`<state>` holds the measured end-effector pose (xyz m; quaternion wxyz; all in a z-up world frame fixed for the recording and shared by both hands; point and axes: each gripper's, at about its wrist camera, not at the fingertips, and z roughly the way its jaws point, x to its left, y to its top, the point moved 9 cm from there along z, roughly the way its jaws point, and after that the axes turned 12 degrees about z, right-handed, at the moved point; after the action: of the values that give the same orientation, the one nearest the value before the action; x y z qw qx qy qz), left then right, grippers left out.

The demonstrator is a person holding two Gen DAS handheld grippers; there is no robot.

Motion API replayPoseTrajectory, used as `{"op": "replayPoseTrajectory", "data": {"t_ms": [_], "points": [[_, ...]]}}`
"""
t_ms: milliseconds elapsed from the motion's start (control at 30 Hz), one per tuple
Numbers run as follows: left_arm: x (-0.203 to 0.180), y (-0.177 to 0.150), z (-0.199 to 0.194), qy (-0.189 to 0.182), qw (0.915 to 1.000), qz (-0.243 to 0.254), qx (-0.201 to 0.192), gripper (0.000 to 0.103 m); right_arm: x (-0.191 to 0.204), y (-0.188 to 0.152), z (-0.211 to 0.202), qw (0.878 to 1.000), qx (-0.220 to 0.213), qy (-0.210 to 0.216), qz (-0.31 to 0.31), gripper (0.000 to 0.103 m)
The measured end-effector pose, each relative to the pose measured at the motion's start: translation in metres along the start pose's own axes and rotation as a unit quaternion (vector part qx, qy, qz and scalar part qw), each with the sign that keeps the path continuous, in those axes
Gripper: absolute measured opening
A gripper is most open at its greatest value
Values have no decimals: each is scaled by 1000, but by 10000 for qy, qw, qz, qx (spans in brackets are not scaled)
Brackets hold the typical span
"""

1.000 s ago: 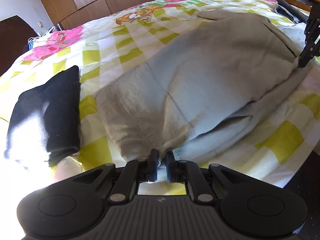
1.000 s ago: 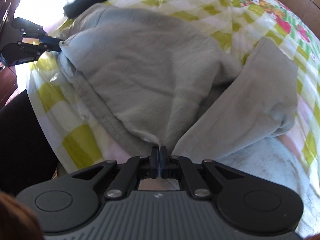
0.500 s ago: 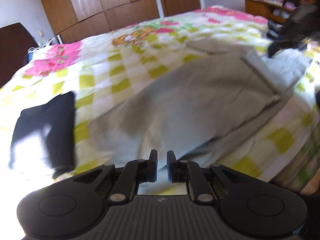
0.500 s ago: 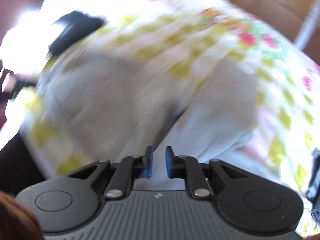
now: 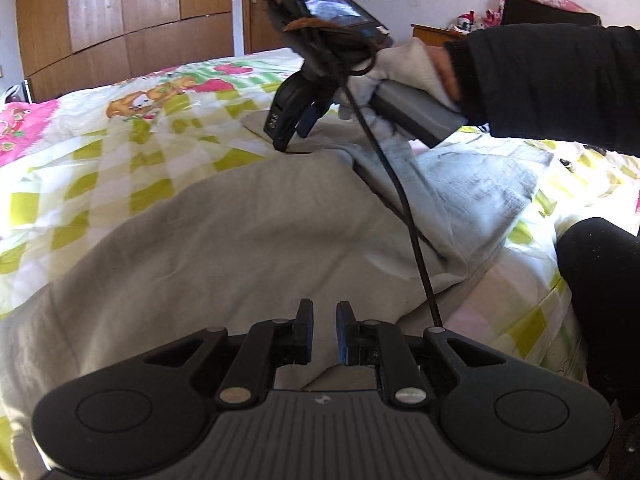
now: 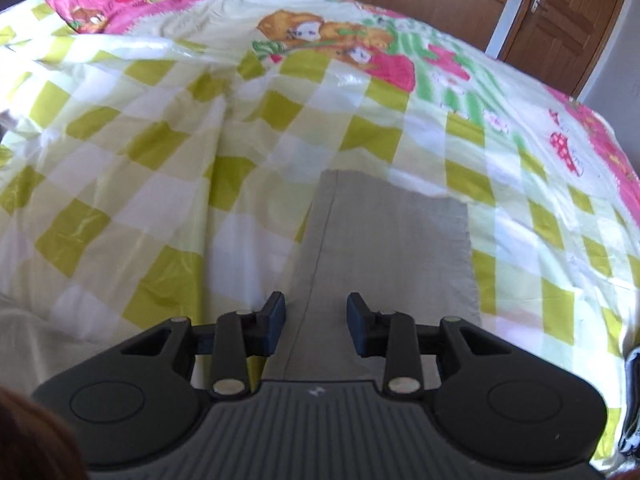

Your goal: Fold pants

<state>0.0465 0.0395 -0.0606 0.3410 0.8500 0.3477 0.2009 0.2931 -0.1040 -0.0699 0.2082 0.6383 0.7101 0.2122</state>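
Note:
The grey pants (image 5: 240, 232) lie folded over on the checked bedspread (image 5: 120, 152). My left gripper (image 5: 322, 330) is open with a small gap, empty, just above the pants' near edge. My right gripper (image 6: 316, 322) is open wide and empty, hovering over a flat grey pant leg end (image 6: 392, 240) that reaches across the bed. In the left wrist view the right gripper (image 5: 294, 126) points down at the far part of the pants, held by a gloved hand (image 5: 404, 68).
A black cable (image 5: 400, 200) hangs from the right gripper across the pants. A dark-clothed leg (image 5: 596, 280) stands at the bed's right edge. Wooden wardrobes (image 5: 132, 20) and a door (image 6: 560, 20) stand behind the bed.
Both grippers let go of the pants and opened. The right gripper swung over to the far leg end. The left gripper lifted and turned right; the black garment left its view.

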Motion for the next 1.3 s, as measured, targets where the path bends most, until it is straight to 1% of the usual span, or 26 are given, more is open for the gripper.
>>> {"op": "replayPoseTrajectory", "data": {"t_ms": [33, 67, 100, 133, 167, 267, 333, 367, 400, 467, 533, 567, 600, 667, 700, 733, 767, 833, 900, 967, 1033, 1100, 1167, 1200, 1233, 1300], "points": [[-2, 2, 2, -10, 10000, 27, 15, 28, -5, 0, 4, 10000, 20, -47, 74, 29], [-4, 5, 4, -5, 10000, 60, 24, 28, -12, 2, 6, 9998, 17, -60, 175, 15], [-6, 8, 6, -9, 10000, 91, 35, 28, -20, 4, 6, 9994, 18, -62, 344, 4], [-8, 11, 7, -23, 9999, 133, 37, 28, -32, 7, 1, 9984, -3, -30, 572, 2], [-10, 16, 8, -31, 9998, 196, 26, 28, -43, 10, -7, 9970, -79, 77, 771, 2], [-19, 31, 9, -87, 9992, 389, -75, 28, -92, 14, -62, 9867, -551, 440, 1464, 2], [-27, 42, 13, -125, 9983, 555, -145, 28, -134, 6, -108, 9738, -923, 592, 1991, 1], [-33, 48, 16, -163, 9976, 646, -182, 29, -159, -3, -131, 9649, -1113, 594, 2305, 2], [-40, 54, 19, -229, 9970, 711, -217, 29, -188, -17, -157, 9527, -1332, 602, 2664, 2], [-56, 65, 27, -384, 9954, 841, -266, 30, -231, -53, -191, 9338, -1529, 445, 3203, 2], [-73, 73, 38, -523, 9929, 1030, -268, 33, -272, -103, -205, 9117, -1502, 266, 3815, 2], [-83, 76, 45, -590, 9916, 1128, -248, 33, -288, -130, -204, 9034, -1407, 140, 4047, 2], [-92, 79, 51, -670, 9902, 1205, -215, 33, -301, -156, -195, 9005, -1169, -37, 4188, 4], [-108, 84, 62, -791, 9873, 1374, -129, 33, -314, -197, -179, 8941, -791, -253, 4401, 5], [-114, 86, 67, -815, 9860, 1451, -67, 33, -318, -213, -174, 8917, -710, -243, 4463, 5], [-120, 87, 71, -832, 9852, 1501, -11, 33, -319, -222, -170, 8929, -665, -252, 4446, 7], [-124, 88, 73, -862, 9845, 1526, 38, 33, -320, -228, -168, 8926, -667, -259, 4451, 10], [-132, 88, 78, -899, 9829, 1598, 151, 33, -324, -233, -166, 8873, -833, -111, 4536, 11], [-139, 88, 82, -893, 9813, 1686, 248, 33, -331, -233, -166, 8810, -968, -44, 4631, 18], [-143, 89, 83, -917, 9804, 1714, 309, 33, -342, -234, -165, 8709, -1088, 31, 4792, 19], [-146, 91, 84, -945, 9798, 1735, 320, 34, -352, -238, -163, 8572, -1157, 163, 5015, 22], [-150, 93, 87, -965, 9789, 1770, 328, 34, -359, -240, -157, 8486, -1160, 213, 5157, 24], [-152, 95, 90, -972, 9780, 1815, 339, 34, -364, -241, -155, 8386, -1264, 230, 5294, 23], [-153, 96, 91, -970, 9777, 1834, 335, 35, -366, -241, -154, 8342, -1291, 244, 5356, 23], [-153, 97, 92, -974, 9775, 1842, 325, 35, -368, -240, -154, 8323, -1287, 227, 5388, 20], [-153, 98, 92, -995, 9776, 1831, 302, 35, -371, -241, -149, 8333, -1163, 128, 5403, 2]]}}
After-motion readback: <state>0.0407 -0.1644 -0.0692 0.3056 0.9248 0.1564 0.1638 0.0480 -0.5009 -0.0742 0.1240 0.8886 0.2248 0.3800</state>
